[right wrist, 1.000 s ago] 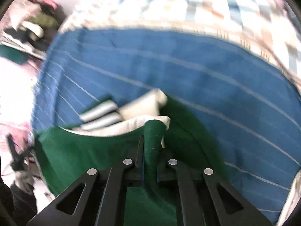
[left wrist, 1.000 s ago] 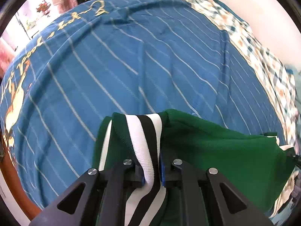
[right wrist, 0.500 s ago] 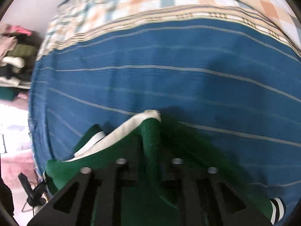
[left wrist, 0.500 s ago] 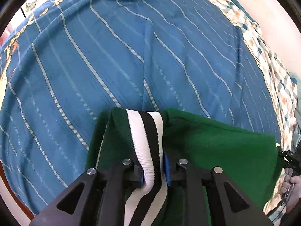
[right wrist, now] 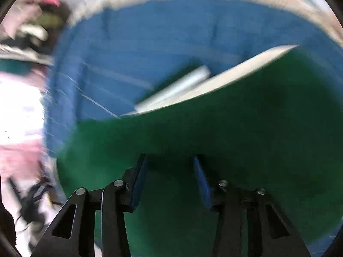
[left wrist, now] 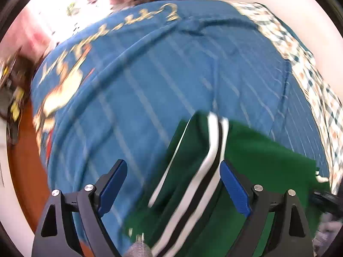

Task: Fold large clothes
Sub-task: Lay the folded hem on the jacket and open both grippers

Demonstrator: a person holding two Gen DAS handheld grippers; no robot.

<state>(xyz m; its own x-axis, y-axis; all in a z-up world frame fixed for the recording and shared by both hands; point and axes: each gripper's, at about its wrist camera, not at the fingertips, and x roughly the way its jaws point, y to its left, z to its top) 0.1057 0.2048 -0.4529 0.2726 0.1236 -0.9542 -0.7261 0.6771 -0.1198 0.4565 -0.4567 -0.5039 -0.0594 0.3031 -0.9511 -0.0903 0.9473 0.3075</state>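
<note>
From the left wrist, my left tool [left wrist: 173, 184] is spreading wide over the one green knit garment with black-and-white striped trim [left wrist: 263, 160], lying on the blue striped bedspread [left wrist: 150, 75]; open blue lies beyond its edge. From the right wrist, my right tool [right wrist: 169, 171] is opening, the garment [right wrist: 235, 128] between its pads.

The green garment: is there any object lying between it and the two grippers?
Nothing visible does. The green garment lies on the blue striped cover, directly under the opening left gripper and the opening right gripper, neither pressing on it.
</note>
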